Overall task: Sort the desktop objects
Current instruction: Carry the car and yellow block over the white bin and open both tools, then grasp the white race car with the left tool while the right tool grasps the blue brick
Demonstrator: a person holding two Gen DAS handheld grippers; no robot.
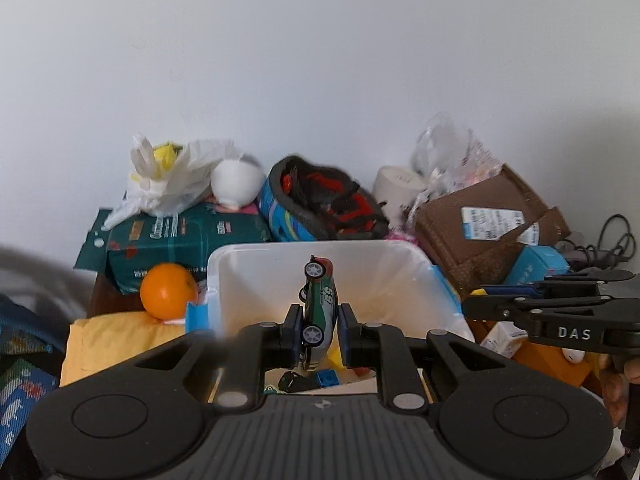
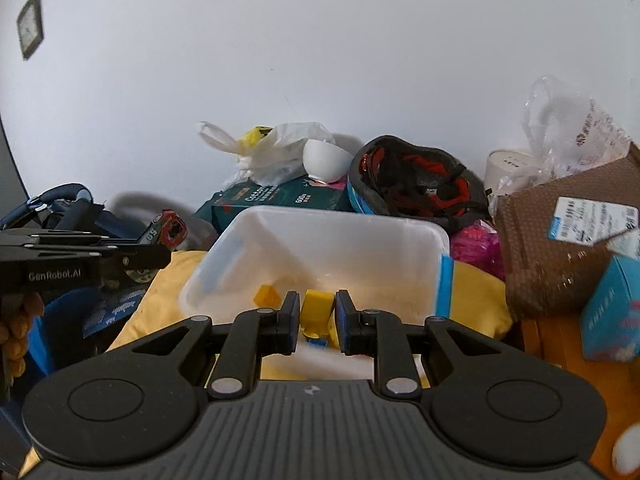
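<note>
White plastic bag (image 1: 172,184) atop green tissue pack (image 1: 180,248), torn cardboard box (image 2: 568,240), wall clock (image 2: 30,26)

Colours on the cluttered desk

The toy car (image 1: 318,304) was green and grey with a red nose and white numerals; the block (image 2: 317,306) yellow; the bin (image 1: 256,280) translucent white with blue clips; the orange (image 1: 169,290) bright; the helmet (image 1: 324,204) black, red and blue.

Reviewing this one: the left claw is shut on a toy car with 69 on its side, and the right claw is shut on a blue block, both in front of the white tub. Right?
One slip: the block in the right claw is yellow, not blue, as the right wrist view shows. The rest stands: the left claw is shut on the toy car numbered 69, both in front of the white tub.
</note>
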